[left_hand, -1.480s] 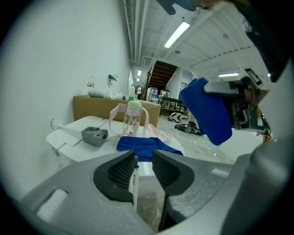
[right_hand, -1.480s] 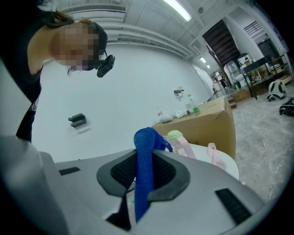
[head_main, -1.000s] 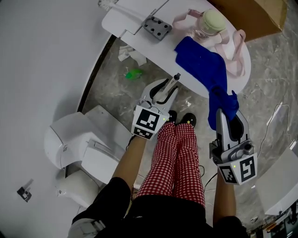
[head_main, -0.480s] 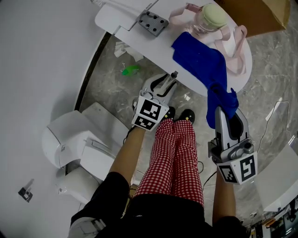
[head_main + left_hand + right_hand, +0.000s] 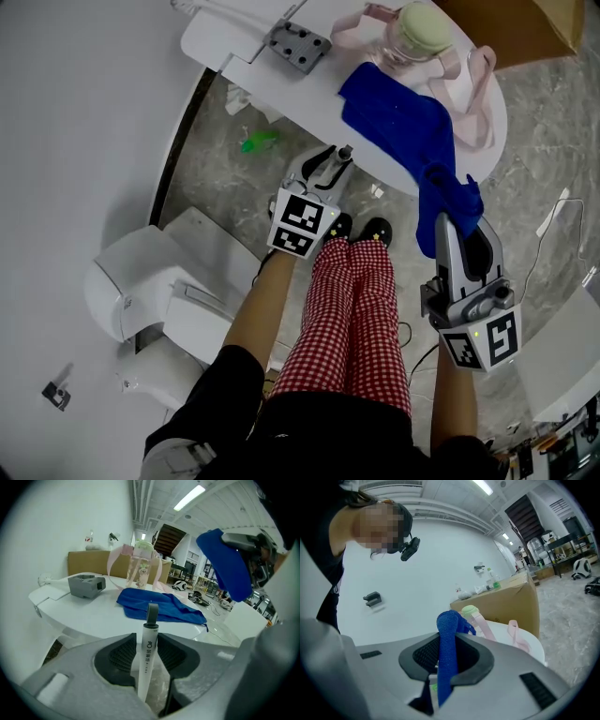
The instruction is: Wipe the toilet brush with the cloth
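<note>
- Between the jaws of the left gripper [image 5: 146, 645] stands the toilet brush's slim white handle [image 5: 146, 660] with its grey loop tip. The ribbed pads are closed against it on both sides.
- Its lower end drops behind the gripper body, so I can't see the bristle head in any view.
- From the head view, the left gripper [image 5: 323, 174] sits over the marble floor at the near edge of the rounded white table [image 5: 281, 86]. Only the tip of the handle [image 5: 343, 155] pokes out past the jaws.
- The right gripper [image 5: 446, 657] is clamped on a bunched royal-blue cloth [image 5: 449, 641], which rises out of the jaws in a narrow roll.
- From above, the right gripper [image 5: 457, 234] holds that cloth [image 5: 448, 195] just off the table rim, well apart from the brush.
- A flat blue cloth [image 5: 394, 108] lies on the table. From above it overlaps the held one, so I can't tell whether they join; the left gripper view shows a gap between them.
- Farther back stand a grey metal block with holes [image 5: 297, 45] and a clear bottle with a pale green lid and pink strap [image 5: 417, 37].
- A brown cardboard box [image 5: 525, 28] is cut off at the top edge.
</note>
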`<state>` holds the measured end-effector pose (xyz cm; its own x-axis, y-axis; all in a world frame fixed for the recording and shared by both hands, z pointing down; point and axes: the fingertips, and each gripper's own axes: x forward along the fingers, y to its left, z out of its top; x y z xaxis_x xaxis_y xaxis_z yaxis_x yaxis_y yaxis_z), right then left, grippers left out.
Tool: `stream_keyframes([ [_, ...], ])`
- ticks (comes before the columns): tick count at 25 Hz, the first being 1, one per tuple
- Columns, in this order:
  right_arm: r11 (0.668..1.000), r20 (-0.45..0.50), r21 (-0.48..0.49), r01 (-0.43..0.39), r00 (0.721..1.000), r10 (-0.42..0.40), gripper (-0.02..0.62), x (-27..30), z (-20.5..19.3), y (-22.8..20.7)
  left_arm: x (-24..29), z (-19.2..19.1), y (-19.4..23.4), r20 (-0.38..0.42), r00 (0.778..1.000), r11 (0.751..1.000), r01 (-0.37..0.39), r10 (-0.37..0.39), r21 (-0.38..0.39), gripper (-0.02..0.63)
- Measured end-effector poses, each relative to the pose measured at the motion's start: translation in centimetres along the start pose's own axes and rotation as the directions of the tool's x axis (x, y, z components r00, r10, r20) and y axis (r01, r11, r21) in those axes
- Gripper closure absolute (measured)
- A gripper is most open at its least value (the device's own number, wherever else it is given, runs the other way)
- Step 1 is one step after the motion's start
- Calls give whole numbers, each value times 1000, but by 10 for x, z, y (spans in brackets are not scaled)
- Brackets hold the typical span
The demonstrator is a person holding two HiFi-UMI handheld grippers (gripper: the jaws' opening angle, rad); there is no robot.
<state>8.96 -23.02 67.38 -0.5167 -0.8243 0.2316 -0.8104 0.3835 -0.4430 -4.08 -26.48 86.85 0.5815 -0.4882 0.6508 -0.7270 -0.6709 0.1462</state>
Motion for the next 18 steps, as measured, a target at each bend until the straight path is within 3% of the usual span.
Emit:
stream_keyframes([
  [6, 1000, -11, 12, 21, 1000, -21, 532, -4, -5, -6, 2, -2, 1, -11, 998, 995, -66, 67, 80, 471],
  [18, 999, -16, 17, 30, 999, -30, 532, -8, -7, -6, -5, -3, 2, -2, 996, 995, -86, 86, 54, 509],
])
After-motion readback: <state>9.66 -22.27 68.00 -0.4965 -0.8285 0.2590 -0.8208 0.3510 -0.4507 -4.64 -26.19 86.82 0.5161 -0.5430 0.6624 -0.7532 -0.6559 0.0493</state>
